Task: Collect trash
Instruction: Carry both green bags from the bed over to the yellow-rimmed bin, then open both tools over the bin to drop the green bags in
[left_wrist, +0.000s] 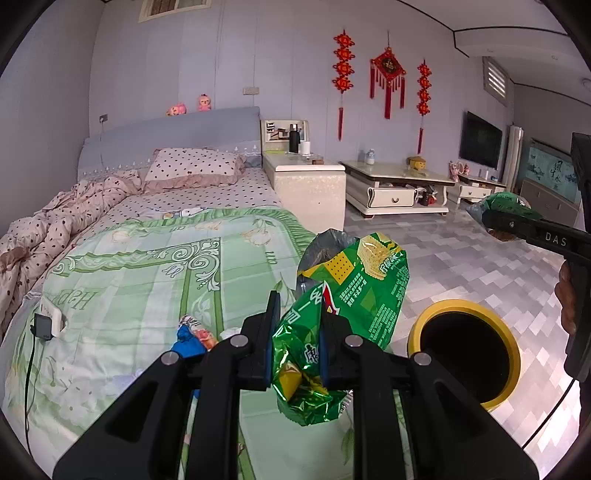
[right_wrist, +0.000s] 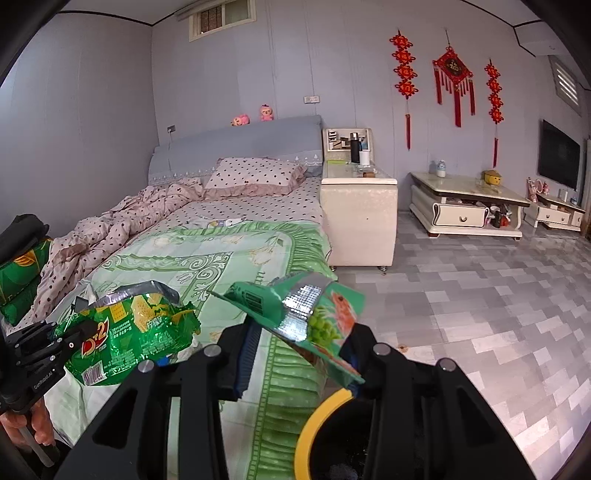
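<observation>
My left gripper is shut on a crumpled green snack bag and holds it above the bed's edge, left of the yellow-rimmed bin. The same bag shows in the right wrist view at the left. My right gripper is shut on a flat green shrimp-snack wrapper, held just above the bin's yellow rim. In the left wrist view the right gripper shows at the far right with its wrapper. A blue and orange wrapper lies on the bed.
The bed with a green quilt fills the left. A phone on a charger cable lies near its left edge. A white nightstand and a low cabinet stand behind on the grey tiled floor.
</observation>
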